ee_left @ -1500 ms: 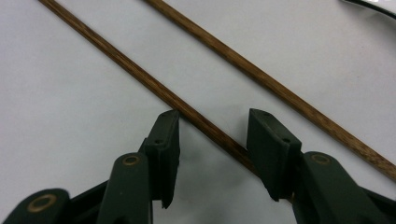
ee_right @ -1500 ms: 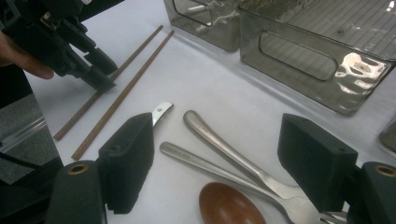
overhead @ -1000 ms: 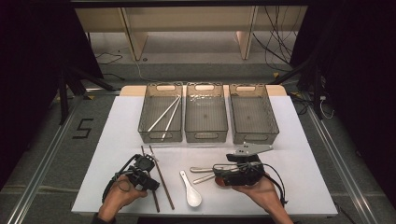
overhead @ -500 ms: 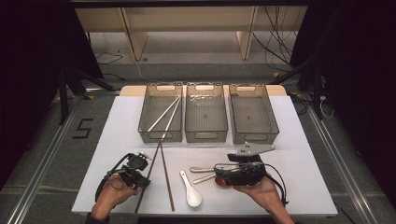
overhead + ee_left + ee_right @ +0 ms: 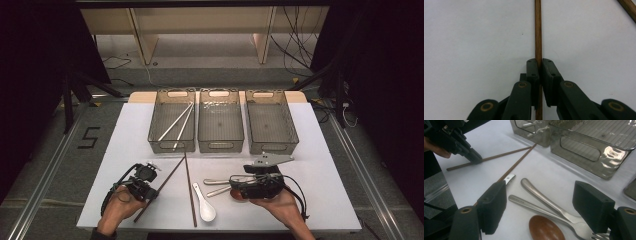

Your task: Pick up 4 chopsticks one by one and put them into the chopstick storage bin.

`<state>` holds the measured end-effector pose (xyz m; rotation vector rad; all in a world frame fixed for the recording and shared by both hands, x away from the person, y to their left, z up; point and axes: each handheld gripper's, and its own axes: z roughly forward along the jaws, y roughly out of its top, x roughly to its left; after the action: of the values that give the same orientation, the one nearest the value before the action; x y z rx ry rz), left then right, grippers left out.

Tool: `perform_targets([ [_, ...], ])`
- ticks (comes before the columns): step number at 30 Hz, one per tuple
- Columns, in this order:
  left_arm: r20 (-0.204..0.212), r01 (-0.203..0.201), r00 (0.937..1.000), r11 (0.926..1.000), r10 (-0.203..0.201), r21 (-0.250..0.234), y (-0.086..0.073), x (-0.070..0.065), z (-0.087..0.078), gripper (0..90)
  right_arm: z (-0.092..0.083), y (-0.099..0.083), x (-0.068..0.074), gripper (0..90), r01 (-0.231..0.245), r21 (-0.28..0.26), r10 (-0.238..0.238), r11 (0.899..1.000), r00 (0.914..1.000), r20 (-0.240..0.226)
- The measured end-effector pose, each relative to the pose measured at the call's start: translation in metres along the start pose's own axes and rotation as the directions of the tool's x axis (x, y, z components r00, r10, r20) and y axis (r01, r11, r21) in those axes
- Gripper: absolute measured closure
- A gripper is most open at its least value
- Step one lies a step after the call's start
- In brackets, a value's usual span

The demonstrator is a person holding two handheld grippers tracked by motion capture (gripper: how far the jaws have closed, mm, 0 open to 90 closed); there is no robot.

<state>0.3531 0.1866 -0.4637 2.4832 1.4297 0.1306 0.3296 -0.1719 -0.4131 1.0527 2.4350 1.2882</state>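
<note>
My left gripper (image 5: 153, 193) is shut on a brown chopstick (image 5: 167, 178) that lies slanted on the white table, near its lower half. In the left gripper view the jaws (image 5: 540, 62) pinch that chopstick (image 5: 538, 35) from both sides. A second brown chopstick (image 5: 190, 190) lies beside it, and their far ends nearly meet. My right gripper (image 5: 236, 186) stands open, low over two metal utensils (image 5: 541, 197) and a brown spoon (image 5: 546, 228). A white spoon (image 5: 205, 206) lies between the two grippers.
Three grey see-through bins stand in a row at the back: the left bin (image 5: 161, 140) holds two pale chopsticks (image 5: 177, 122), while I see nothing in the middle bin (image 5: 220, 145) or the right bin (image 5: 274, 145). The table's front edge is close below both hands.
The chopstick in my left gripper has swung from nearly straight to slanted, its far end toward the right. The left hand has drifted slightly left. The right gripper has stayed put.
</note>
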Motion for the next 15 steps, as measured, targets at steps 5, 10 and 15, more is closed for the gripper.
perform_targets([
  [5,-0.008,-0.016,0.9998,0.9997,0.016,-0.017,0.000,0.001,-0.001,84.1,0.000,0.000,-0.001,28.4,-0.002,-0.001,0.002,1.000,1.0000,-0.003],
  [10,-0.008,-0.019,0.9998,0.9986,0.019,-0.050,0.000,0.003,-0.008,84.1,-0.001,-0.001,-0.001,28.4,-0.004,-0.005,0.004,1.000,1.0000,-0.003],
  [15,0.008,-0.034,0.9994,0.9966,0.035,-0.075,0.000,0.004,-0.020,84.0,-0.001,-0.001,-0.001,28.4,-0.004,-0.005,0.004,1.000,1.0000,-0.004],
])
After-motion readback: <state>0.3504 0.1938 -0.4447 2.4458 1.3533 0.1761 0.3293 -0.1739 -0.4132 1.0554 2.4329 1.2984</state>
